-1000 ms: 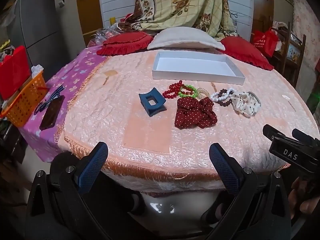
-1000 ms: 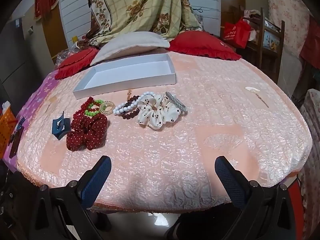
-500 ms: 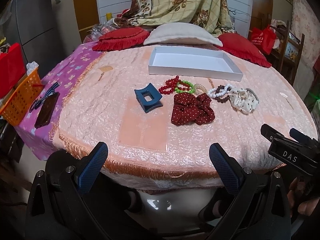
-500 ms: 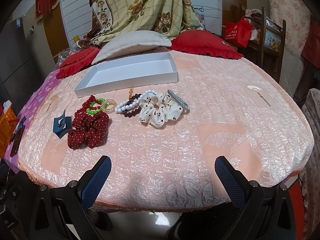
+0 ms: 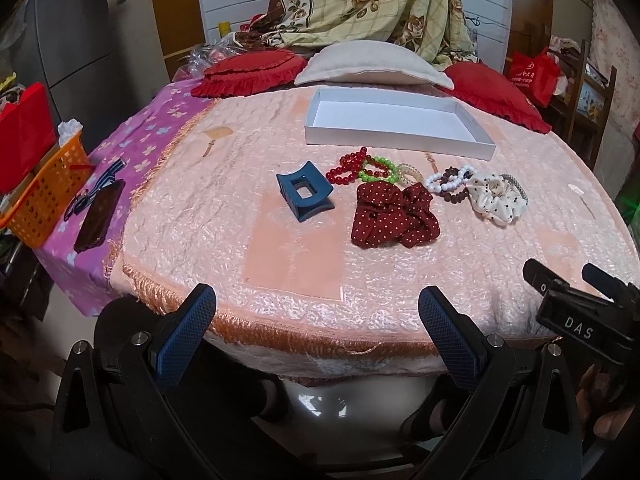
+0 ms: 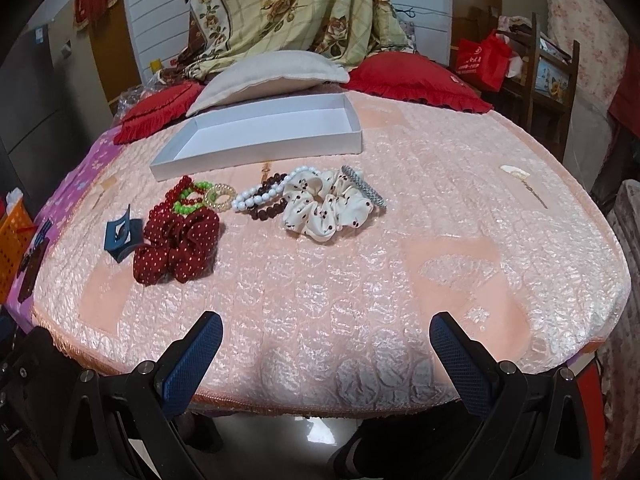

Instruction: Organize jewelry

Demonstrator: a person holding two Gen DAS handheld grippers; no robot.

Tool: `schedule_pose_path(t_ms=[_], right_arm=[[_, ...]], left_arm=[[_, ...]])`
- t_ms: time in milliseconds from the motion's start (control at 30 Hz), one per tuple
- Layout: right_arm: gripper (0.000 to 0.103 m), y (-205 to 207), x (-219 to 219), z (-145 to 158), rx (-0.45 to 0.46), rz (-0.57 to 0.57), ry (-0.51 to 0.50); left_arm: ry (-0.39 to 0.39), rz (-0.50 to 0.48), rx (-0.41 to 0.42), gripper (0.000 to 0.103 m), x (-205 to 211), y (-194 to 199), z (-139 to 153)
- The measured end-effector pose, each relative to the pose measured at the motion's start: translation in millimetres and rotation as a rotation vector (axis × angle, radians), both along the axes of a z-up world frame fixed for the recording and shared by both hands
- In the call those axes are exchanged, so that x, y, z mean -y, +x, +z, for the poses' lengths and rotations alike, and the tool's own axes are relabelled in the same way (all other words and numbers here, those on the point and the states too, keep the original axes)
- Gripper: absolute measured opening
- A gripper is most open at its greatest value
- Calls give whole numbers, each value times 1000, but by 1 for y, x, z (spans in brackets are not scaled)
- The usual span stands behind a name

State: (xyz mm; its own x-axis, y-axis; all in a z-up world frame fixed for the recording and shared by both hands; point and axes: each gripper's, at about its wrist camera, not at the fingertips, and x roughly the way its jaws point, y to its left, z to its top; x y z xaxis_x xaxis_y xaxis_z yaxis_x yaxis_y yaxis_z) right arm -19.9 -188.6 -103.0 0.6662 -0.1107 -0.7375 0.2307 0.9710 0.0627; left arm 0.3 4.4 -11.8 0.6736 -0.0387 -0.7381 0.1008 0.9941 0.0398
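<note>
- Far left, off the counter's edge: orange basket (image 5: 42, 196), then a dark phone (image 5: 98, 216) flat on the purple cloth (image 5: 136, 148).
- Left gripper (image 5: 316, 320) held low at the near edge of the counter (image 5: 296, 264), jaws spread wide, nothing between them.
- Blue hair claw (image 5: 304, 197) alone on the peach cover, left of the other pieces.
- Just right of it, dark red dotted scrunchie (image 5: 394, 216); beyond that, red bead bracelet (image 5: 346, 168) touching green bead bracelet (image 5: 376, 170), then a small clear coil tie (image 5: 410, 172).
- Further right, white bead bracelet (image 6: 264, 192) over brown bead bracelet (image 6: 268, 210), touching cream dotted scrunchie (image 6: 326, 208), with grey band (image 6: 364, 186) against its right side.
- Behind the row, toward the far side: empty white tray (image 6: 256, 142), shallow, nothing inside.
- Right gripper (image 6: 326, 354) near the counter's front edge, jaws wide apart, holding nothing.
- Far right, well apart from the rest: small pale hairpin (image 6: 524, 184).
</note>
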Motion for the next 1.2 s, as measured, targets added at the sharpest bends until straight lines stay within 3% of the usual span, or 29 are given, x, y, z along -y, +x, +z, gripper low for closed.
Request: schedule_pose_path(t_ms=[500,1200], right_arm=[[103,-22,-27,36,46,53,-216],[103,-35,-30,48,68,58,-171]], left_arm=[[-2,24,39,102,-5,-3,10],[-14,26,65,102,-9,-8,20]])
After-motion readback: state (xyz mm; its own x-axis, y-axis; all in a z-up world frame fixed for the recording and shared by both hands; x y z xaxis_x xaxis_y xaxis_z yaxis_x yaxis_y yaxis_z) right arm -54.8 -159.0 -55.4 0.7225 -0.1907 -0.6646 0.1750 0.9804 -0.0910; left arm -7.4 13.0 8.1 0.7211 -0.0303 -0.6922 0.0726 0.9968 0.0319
